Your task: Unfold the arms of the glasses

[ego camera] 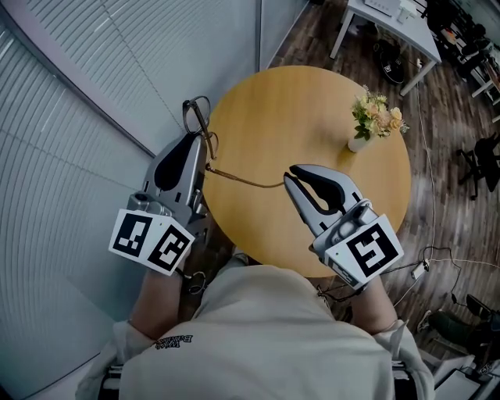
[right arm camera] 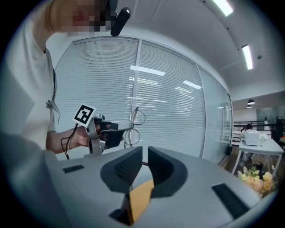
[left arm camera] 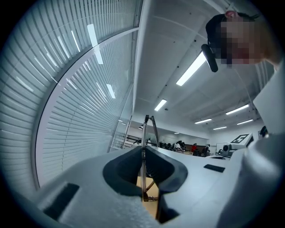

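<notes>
My left gripper [ego camera: 201, 142] is shut on the thin-rimmed glasses [ego camera: 197, 117], held upright off the left edge of the round wooden table [ego camera: 312, 109]. In the left gripper view the rim [left arm camera: 150, 129] rises from between the pads. One brown arm [ego camera: 246, 181] is swung out and runs rightward over the table to my right gripper [ego camera: 287, 178], whose jaws close on its tip. In the right gripper view the jaws [right arm camera: 145, 156] stand almost together, a sliver of brown between them. Beyond them are the left gripper [right arm camera: 121, 130] and the lenses [right arm camera: 136, 122]. The second arm is not clearly visible.
A small white vase of flowers [ego camera: 375, 119] stands at the table's right side. A wall of window blinds [ego camera: 70, 117] runs close along the left. A white desk [ego camera: 391, 19] and cables on the wood floor [ego camera: 445, 258] lie to the right.
</notes>
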